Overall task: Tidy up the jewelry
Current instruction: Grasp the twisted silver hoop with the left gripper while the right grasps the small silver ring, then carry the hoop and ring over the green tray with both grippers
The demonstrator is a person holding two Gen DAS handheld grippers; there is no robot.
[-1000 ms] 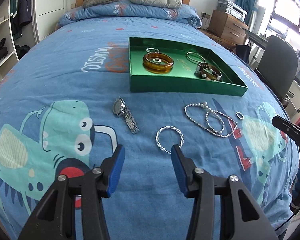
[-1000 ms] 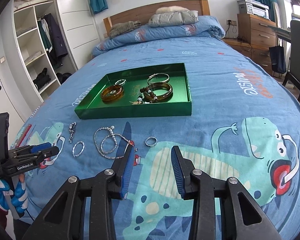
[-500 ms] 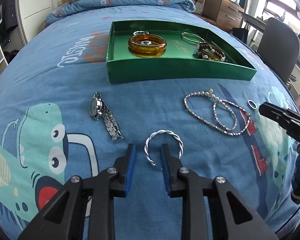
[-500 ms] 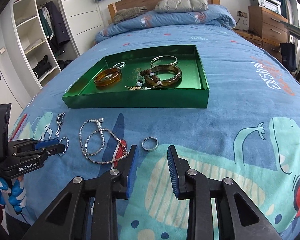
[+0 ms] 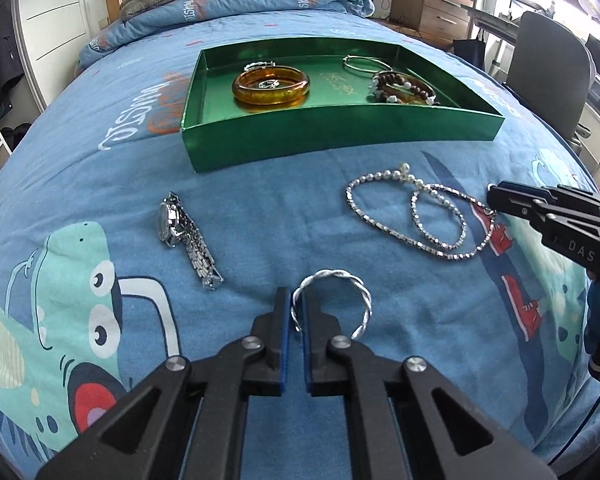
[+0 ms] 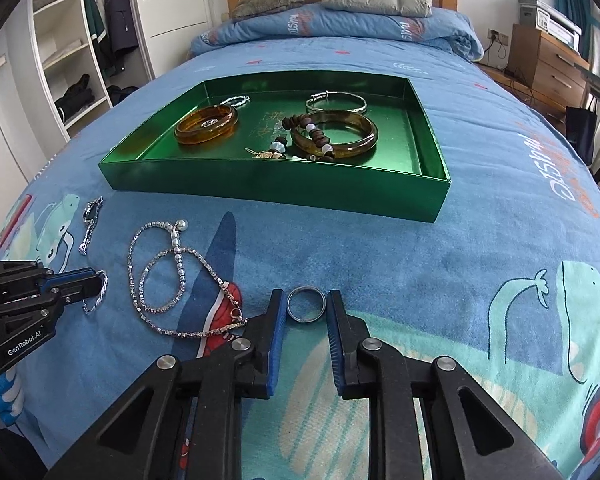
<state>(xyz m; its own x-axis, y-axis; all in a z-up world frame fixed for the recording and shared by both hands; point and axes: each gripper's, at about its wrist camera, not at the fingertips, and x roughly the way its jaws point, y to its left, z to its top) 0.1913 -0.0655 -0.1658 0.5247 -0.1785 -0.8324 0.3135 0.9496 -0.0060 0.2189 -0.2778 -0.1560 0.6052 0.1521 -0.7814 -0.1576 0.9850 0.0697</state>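
Note:
On the blue bedspread, my left gripper (image 5: 295,300) is shut on the near rim of a twisted silver bangle (image 5: 342,275), which lies flat. My right gripper (image 6: 306,294) straddles a plain silver ring (image 6: 306,317). Its jaws are closing, with small gaps still showing between the pads and the ring. A silver chain necklace (image 5: 380,226) and a steel watch (image 5: 168,220) lie loose on the bed between the grippers and the green tray (image 5: 340,136). The tray holds an amber bangle (image 5: 271,92), a bead bracelet and other pieces.
Each gripper shows in the other's view: the left gripper (image 6: 100,284) at the left, the right gripper (image 5: 496,196) at the right. A grey chair (image 5: 548,60) and a wooden dresser (image 6: 552,68) stand off the bed's right side; wardrobe shelves (image 6: 68,60) at left.
Both grippers came forward and down toward the bedspread. The left jaws went from wide apart to shut on the twisted bangle's rim. The right jaws narrowed around the ring.

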